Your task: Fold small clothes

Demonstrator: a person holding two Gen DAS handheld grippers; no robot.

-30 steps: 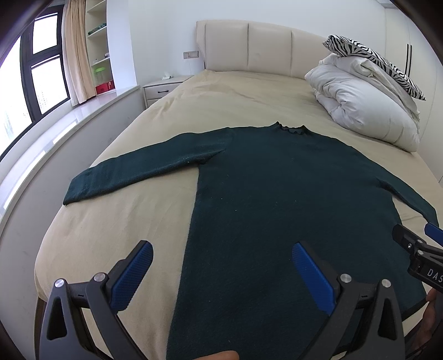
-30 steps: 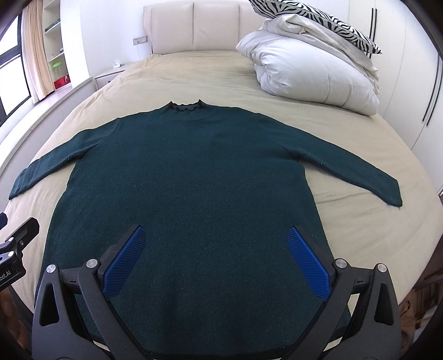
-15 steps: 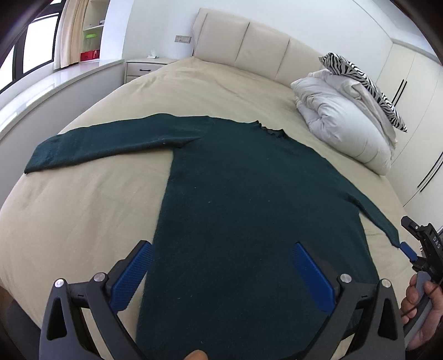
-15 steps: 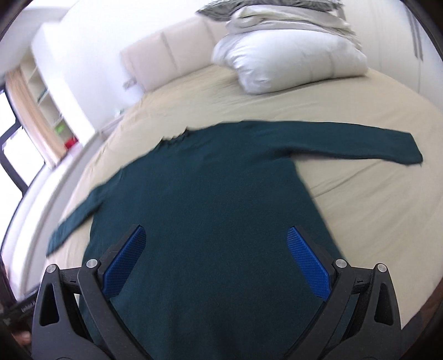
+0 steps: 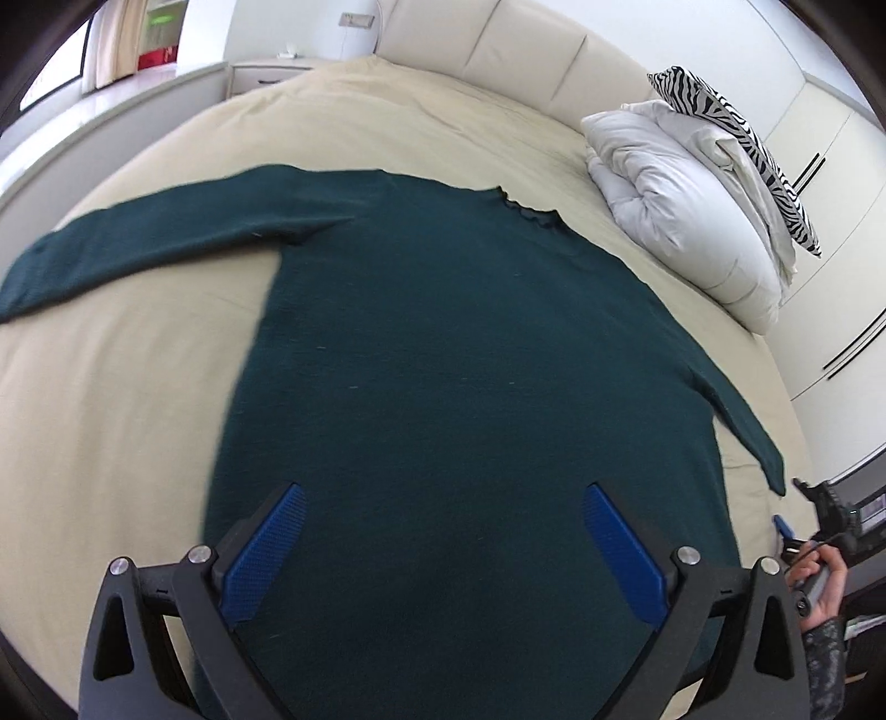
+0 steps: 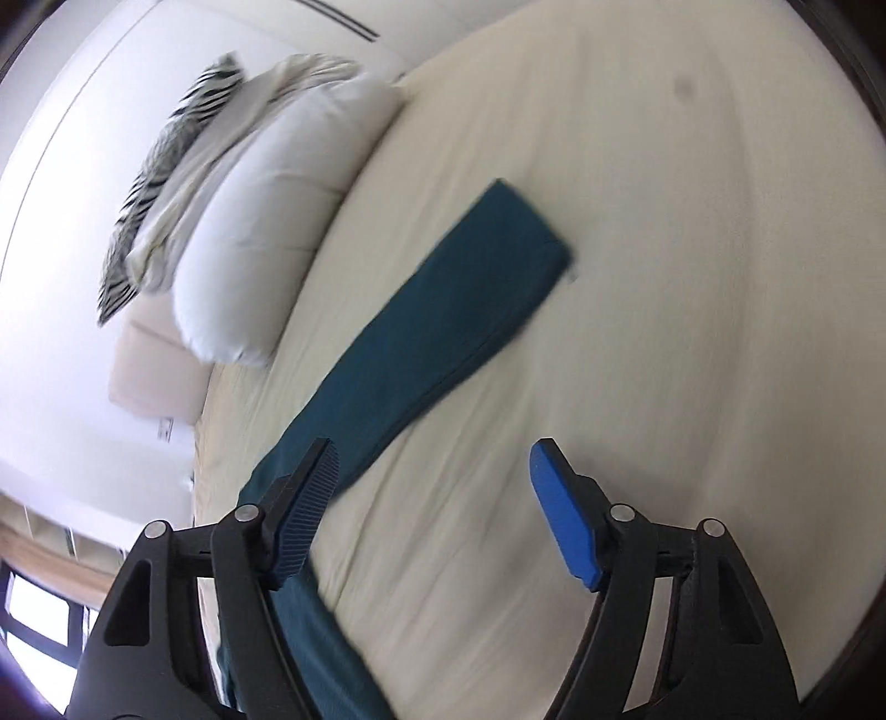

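Observation:
A dark green long-sleeved sweater [image 5: 454,360] lies flat on the beige bed [image 5: 111,399], both sleeves spread out. My left gripper [image 5: 443,531] hovers open over the sweater's lower body, nothing between its blue pads. The right wrist view is rolled and blurred: the sweater's right sleeve [image 6: 443,327] runs diagonally across the sheet, its cuff at the upper right. My right gripper [image 6: 437,471] is above the sheet beside that sleeve, jaws closing with only bare sheet between them. The right gripper [image 5: 797,515] also shows at the left view's lower right edge, near the cuff, held by a hand [image 5: 825,587].
A folded white duvet [image 5: 692,221] with a zebra-print pillow [image 5: 736,138] on top lies at the bed's right side near the headboard [image 5: 498,50]. A nightstand [image 5: 271,69] and window ledge are at the far left, white wardrobes [image 5: 830,221] at the right.
The right gripper swung from over the sweater's body out to its right sleeve, rolling strongly, and its jaws narrowed. The left gripper moved lower and closer over the sweater's body.

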